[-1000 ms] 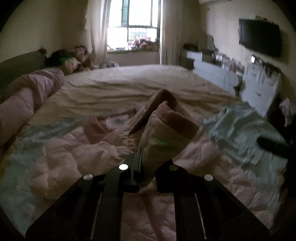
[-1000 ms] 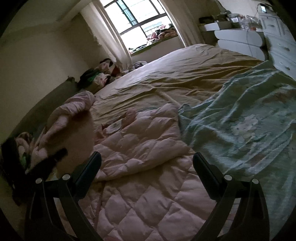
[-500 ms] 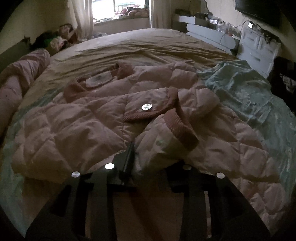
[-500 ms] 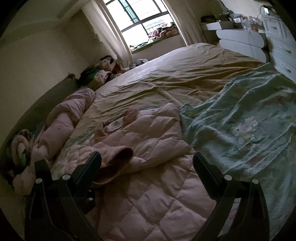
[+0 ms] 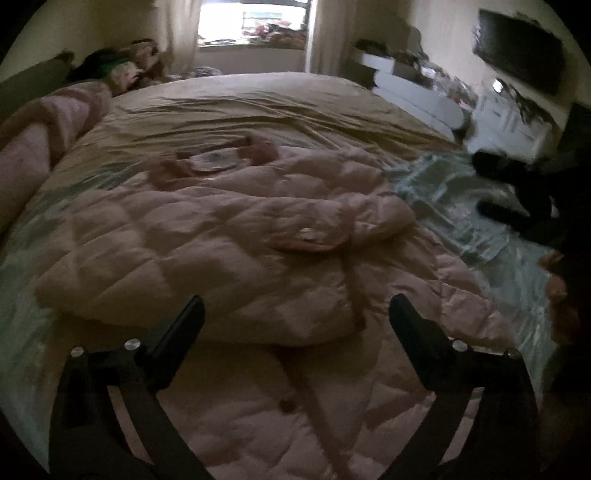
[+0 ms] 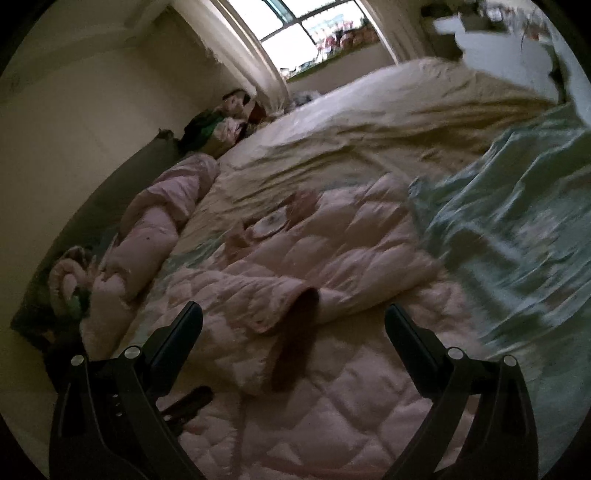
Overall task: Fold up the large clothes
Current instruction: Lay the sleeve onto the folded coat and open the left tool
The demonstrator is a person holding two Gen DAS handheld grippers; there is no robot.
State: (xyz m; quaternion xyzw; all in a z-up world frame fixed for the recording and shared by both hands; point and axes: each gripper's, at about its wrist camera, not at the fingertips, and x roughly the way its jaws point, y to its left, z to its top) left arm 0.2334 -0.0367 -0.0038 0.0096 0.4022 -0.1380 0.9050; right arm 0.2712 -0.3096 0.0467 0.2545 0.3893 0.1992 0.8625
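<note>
- Now my left tool [image 5: 295, 314] is opening, its two black fingers are standing wide apart, and nothing is sitting between them.
- Just past those fingers, the big pink puffy jacket [image 5: 229, 258] is lying spread out on the bed [image 5: 258, 99].
- One sleeve [image 5: 332, 225] is lying folded across the front of the jacket, with its cuff resting on top.
- The jacket's collar [image 5: 221, 158] is pointing toward the window [image 5: 255, 22] at the far end of the room.
- My right tool [image 6: 293, 321] is hanging over the same jacket with its fingers wide apart too, and it is holding nothing.
- A light green blanket [image 6: 517, 229] is lying bunched up on the right side of the jacket, touching it.
- A rolled-up pink quilt [image 6: 155, 225] is lying along the left edge of the bed.
</note>
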